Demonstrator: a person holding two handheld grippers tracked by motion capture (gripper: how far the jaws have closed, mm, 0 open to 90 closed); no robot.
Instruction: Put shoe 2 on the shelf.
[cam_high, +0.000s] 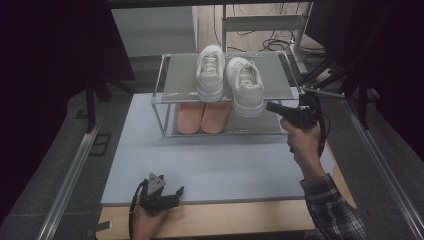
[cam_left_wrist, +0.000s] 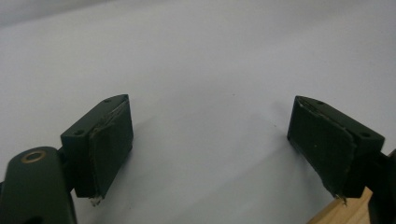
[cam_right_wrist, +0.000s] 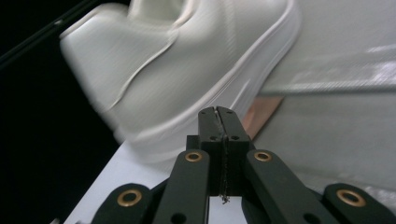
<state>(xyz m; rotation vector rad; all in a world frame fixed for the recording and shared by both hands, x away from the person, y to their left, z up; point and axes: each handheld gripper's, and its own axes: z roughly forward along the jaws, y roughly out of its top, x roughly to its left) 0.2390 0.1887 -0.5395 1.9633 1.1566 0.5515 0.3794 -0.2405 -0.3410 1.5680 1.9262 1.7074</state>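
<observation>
Nearest the high camera, at about seven o'clock on the table, the left gripper (cam_high: 170, 195) rests in the person's left hand (cam_high: 145, 220) at the near edge of the pale grey mat (cam_high: 225, 165), where the mat meets the wooden table edge (cam_high: 225, 220). Its own view shows both black pads (cam_left_wrist: 112, 144) standing wide apart over bare mat, with nothing between them. Toward two o'clock, the right gripper (cam_high: 272, 106) is held level in the right hand (cam_high: 302, 142), a plaid sleeve (cam_high: 332, 210) behind it, and its tip points at the heel of the right white sneaker (cam_high: 244, 85). In the right gripper view the two jaws are pressed flat together with nothing gripped, their tip just short of the sneaker's heel and sole rim (cam_right_wrist: 187, 79); whether it touches is unclear. This sneaker sits on the top shelf of a clear two-tier rack (cam_high: 165, 80) at twelve o'clock, its heel jutting over the near edge. Just beside it at its nine o'clock stands the left white sneaker (cam_high: 210, 72). On the lower shelf lies a pair of peach-coloured slippers (cam_high: 202, 117).
</observation>
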